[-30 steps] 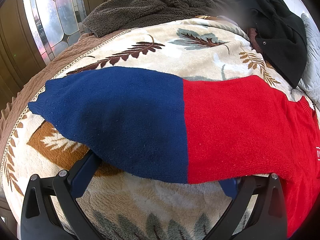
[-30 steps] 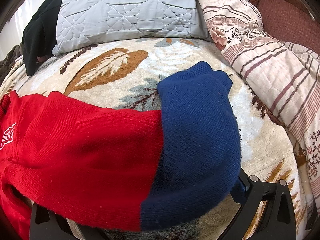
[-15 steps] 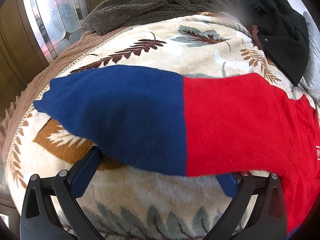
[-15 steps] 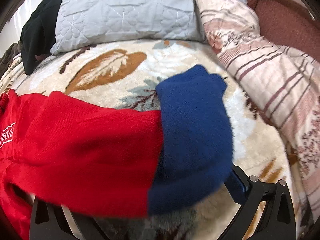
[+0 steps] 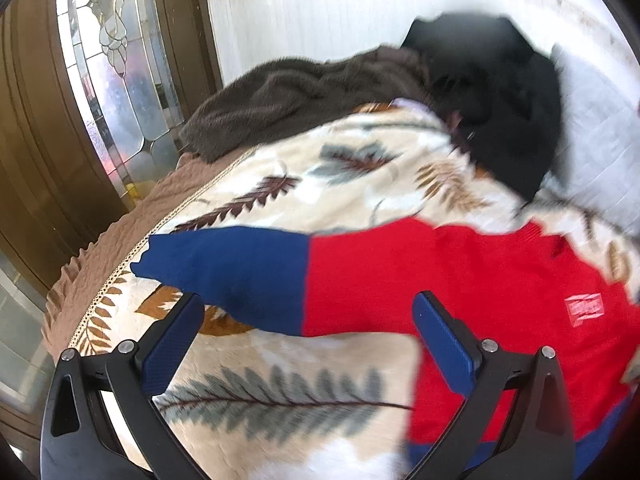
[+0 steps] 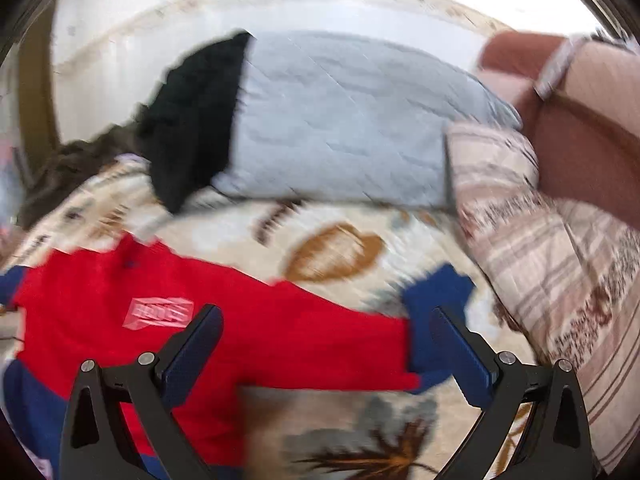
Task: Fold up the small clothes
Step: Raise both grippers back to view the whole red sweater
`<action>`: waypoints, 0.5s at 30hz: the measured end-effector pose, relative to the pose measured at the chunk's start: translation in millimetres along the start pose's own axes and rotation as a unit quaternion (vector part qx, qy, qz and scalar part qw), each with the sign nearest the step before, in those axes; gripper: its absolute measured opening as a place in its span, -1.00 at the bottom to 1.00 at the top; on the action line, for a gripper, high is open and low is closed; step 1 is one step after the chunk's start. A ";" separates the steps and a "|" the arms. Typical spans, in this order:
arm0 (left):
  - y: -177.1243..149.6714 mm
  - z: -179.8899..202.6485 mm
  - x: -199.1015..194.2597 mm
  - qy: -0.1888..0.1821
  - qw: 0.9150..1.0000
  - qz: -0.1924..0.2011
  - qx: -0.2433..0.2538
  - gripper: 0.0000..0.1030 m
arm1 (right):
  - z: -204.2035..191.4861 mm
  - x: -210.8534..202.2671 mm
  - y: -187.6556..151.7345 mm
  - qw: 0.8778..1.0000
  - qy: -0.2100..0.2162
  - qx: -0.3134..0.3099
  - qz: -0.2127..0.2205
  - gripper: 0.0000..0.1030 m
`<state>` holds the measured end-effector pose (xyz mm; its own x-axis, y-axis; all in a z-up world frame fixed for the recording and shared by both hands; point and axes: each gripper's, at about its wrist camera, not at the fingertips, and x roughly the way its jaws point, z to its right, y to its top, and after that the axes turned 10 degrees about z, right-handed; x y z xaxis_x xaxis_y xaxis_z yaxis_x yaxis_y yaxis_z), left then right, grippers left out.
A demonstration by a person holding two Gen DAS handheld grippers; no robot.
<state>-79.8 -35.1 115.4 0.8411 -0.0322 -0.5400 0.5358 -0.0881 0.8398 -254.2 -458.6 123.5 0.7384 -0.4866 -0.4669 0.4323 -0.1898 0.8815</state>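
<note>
We see a small red knitted sweater with navy-blue sleeve ends [image 5: 460, 280] lying spread flat on a cream plush blanket printed with brown and grey leaves [image 5: 280, 396]. Its sleeves reach out to either side; one blue cuff ends near the blanket's stitched edge in the left wrist view, the other [image 6: 436, 300] lies near a beige striped quilt [image 6: 560, 280] in the right wrist view. A pale rectangular label [image 6: 162, 312] sits on the red chest. Our left gripper [image 5: 308, 324] hangs above the sleeve with its jaws spread wide, grasping nothing. Our right gripper [image 6: 326, 330] likewise hovers above the other sleeve, released and empty. Behind the sweater we find a grey quilted pillow [image 6: 340, 120], a black garment [image 5: 500, 100] and a dark brown fleece throw [image 5: 288, 100]. A leaded glass door panel [image 5: 116, 72] stands to the left. Both views are motion-blurred.
</note>
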 end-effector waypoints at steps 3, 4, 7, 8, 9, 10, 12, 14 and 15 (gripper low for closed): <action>8.5 7.3 -20.2 -0.017 1.000 0.011 -0.008 1.00 | -28.1 -21.4 14.6 0.999 0.031 -0.005 0.017 1.00; 11.0 11.0 -26.8 -0.022 1.000 0.014 -0.007 1.00 | -36.8 -28.6 18.4 0.999 0.042 -0.007 0.024 1.00; 15.5 18.1 -38.2 -0.032 0.999 0.017 -0.001 1.00 | -63.9 -44.5 25.0 0.997 0.065 -0.025 0.039 1.00; 15.6 19.8 -41.7 -0.034 0.999 0.020 0.000 1.00 | -72.2 -47.9 26.2 0.996 0.071 -0.031 0.042 1.00; 16.2 20.8 -44.8 -0.036 0.999 0.023 0.002 1.00 | -78.4 -50.6 26.5 0.995 0.076 -0.036 0.044 1.00; 15.9 21.7 -46.7 -0.036 0.999 0.025 0.003 1.00 | -85.3 -53.1 26.7 0.995 0.082 -0.041 0.046 1.00; 14.5 21.8 -48.2 -0.037 0.999 0.024 0.007 1.00 | -96.0 -57.2 25.8 0.993 0.097 -0.044 0.043 1.00; 11.8 21.9 -49.8 -0.038 0.999 0.022 0.010 1.00 | -106.2 -57.3 25.3 0.992 0.110 -0.043 0.034 1.00; 10.7 22.3 -50.0 -0.036 0.999 0.020 0.014 1.00 | -110.0 -57.9 24.6 0.992 0.116 -0.042 0.031 1.00</action>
<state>-117.8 -56.6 150.0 0.8540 -0.1070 -0.5092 0.4984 -0.1124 0.8596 -229.4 -341.2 164.5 0.8596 -0.2840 -0.4248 0.4174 -0.0893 0.9043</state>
